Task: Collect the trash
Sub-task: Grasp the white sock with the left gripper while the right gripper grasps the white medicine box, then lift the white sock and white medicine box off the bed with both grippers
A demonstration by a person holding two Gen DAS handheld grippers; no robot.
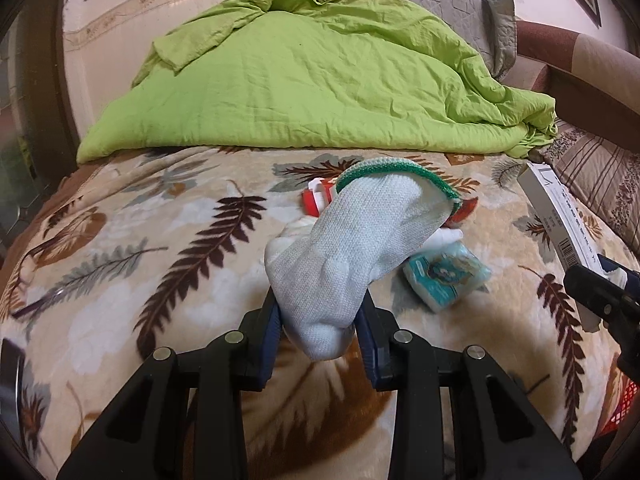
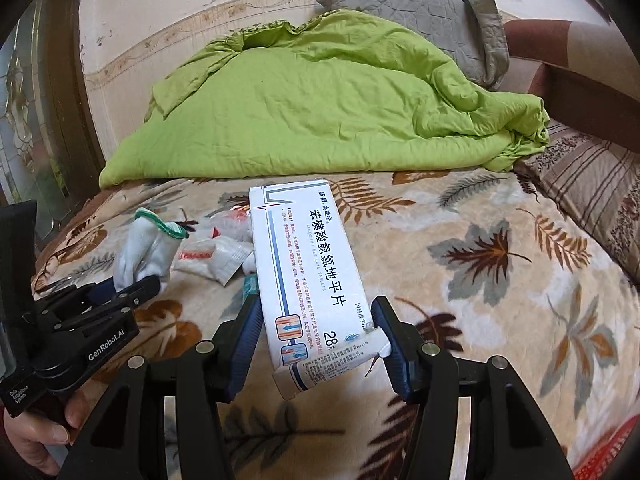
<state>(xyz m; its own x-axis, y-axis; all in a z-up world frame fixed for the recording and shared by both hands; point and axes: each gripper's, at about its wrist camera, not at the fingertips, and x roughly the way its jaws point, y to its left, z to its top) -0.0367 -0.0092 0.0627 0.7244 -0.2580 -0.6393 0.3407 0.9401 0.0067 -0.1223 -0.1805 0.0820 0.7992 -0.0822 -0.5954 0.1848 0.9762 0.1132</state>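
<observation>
Left wrist view: my left gripper (image 1: 318, 332) is clamped on a white glove (image 1: 344, 256), soft and limp, pinched at its fingers so the green cuff flops above the bed (image 1: 120, 240). A teal packet (image 1: 446, 280) lies beyond.

Right wrist view: my right gripper (image 2: 316, 340) squeezes a medicine box (image 2: 308, 264), light card (crushable, so gently). Only here do loose wrappers (image 2: 218, 258) show clearly.

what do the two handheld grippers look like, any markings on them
Both grippers, left and right, have angular black plastic frames with round silver pivot pins and dark blue ribbed finger pads. Seen from the right wrist view, the left gripper's body carries white "GenRobot.AI" lettering and a small "Data Acquisition System" label. No cables show.
</observation>
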